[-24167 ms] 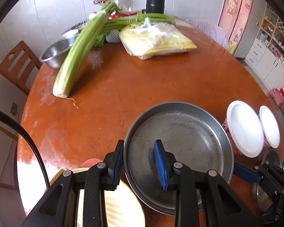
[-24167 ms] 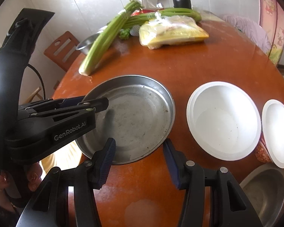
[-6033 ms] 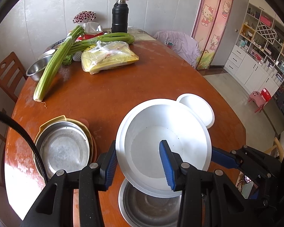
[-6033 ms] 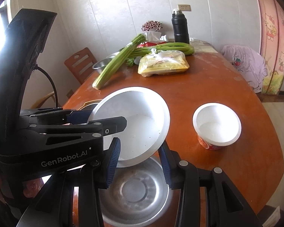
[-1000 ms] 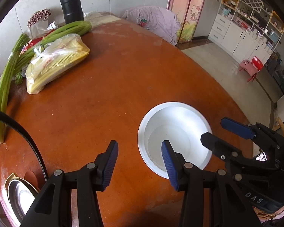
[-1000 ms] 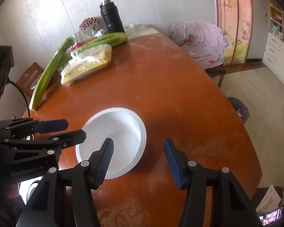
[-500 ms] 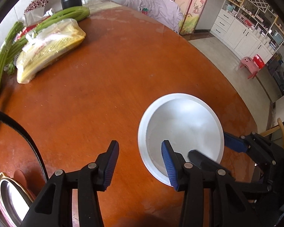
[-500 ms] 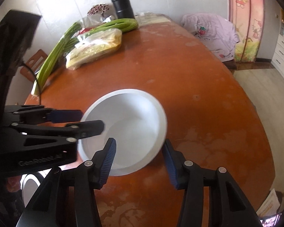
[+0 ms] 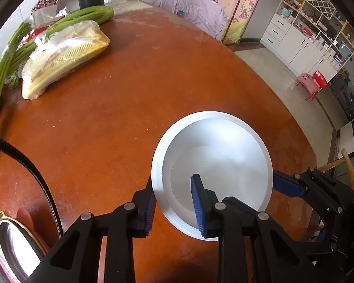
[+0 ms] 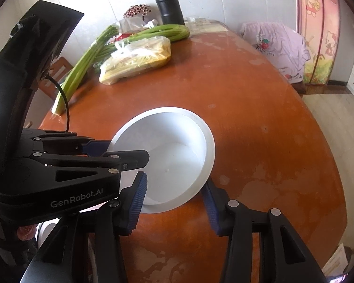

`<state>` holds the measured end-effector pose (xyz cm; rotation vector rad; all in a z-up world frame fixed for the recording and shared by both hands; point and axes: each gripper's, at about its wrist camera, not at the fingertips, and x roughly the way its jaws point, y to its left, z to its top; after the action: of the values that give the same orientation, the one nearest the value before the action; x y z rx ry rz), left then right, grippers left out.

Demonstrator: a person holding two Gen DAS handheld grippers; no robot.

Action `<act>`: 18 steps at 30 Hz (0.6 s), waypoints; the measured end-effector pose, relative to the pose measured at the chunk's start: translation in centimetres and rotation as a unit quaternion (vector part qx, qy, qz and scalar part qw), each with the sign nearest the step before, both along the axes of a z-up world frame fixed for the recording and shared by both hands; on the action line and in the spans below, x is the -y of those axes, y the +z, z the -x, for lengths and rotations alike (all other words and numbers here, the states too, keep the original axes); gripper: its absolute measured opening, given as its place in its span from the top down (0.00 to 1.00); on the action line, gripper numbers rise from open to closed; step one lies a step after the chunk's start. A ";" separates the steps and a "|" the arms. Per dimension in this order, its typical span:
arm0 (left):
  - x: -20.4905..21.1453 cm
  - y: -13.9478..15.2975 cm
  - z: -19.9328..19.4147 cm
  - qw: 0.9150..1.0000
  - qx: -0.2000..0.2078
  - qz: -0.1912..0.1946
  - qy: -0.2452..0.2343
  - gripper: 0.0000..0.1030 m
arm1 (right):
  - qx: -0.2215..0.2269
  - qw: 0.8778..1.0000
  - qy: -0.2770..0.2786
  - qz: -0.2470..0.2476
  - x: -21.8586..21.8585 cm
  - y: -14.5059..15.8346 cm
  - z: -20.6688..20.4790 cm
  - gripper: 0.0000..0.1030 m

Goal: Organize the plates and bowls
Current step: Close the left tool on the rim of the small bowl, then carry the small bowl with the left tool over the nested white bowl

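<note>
A small white bowl (image 9: 219,155) is tilted above the brown round table (image 9: 120,108). My left gripper (image 9: 174,202) straddles its near-left rim, one finger outside and one inside, closing on it. My right gripper (image 10: 174,200) is open around the bowl's near side (image 10: 177,155), its fingers on either side of it. A stack of metal plates (image 9: 14,247) on a yellow one lies at the table's near-left edge.
Celery stalks (image 9: 2,75), a bagged yellow package (image 9: 63,54) and a black flask (image 10: 168,4) sit at the far side of the table. A chair with purple cloth (image 10: 280,44) stands behind. The table edge falls off to the right.
Both grippers moved in on the white bowl over the last second. The left gripper's jaws have come onto its rim and the bowl has lifted and tilted.
</note>
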<state>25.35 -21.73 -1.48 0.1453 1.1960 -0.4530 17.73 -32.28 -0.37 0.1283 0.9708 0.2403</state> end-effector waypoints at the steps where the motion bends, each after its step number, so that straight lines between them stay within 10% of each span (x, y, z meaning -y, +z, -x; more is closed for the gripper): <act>1: -0.1 0.4 0.2 1.000 0.005 0.001 0.001 0.72 | 0.002 1.000 0.002 0.000 -0.2 0.2 0.1 0.52; 18: -4.9 5.8 5.7 0.997 0.066 0.019 0.038 0.72 | 0.055 0.998 0.040 0.004 -4.2 4.6 4.3 0.52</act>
<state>19.64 -16.79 4.36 0.0952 1.0587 -0.3935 13.41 -28.10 4.20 0.0684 0.8691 0.3137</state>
